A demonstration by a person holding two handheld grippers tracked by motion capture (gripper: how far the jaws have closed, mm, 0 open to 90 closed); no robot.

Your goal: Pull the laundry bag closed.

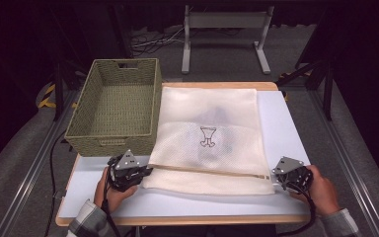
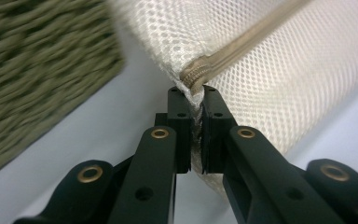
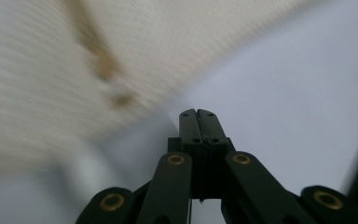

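- Mesh laundry bag [image 1: 209, 138] lies flat mid-table, just beside the woven basket [image 1: 113, 106], which stands at its 9 o'clock.
- Zipper band [image 1: 209, 171] runs across the bag's near end, long axis 9 to 3 o'clock.
- Left gripper [image 2: 195, 100]: jaws pinching the bag's corner at the zipper's end.
- Right gripper [image 3: 198, 116]: jaws pressed together, holding nothing; bag lies at its 10 o'clock, close by.
- Judgement: the left hand alone has hold.

The woven basket [image 1: 113, 106] walls the left; the mesh bag [image 1: 209, 138] covers the middle; the table's [image 1: 286, 123] right strip seems open.
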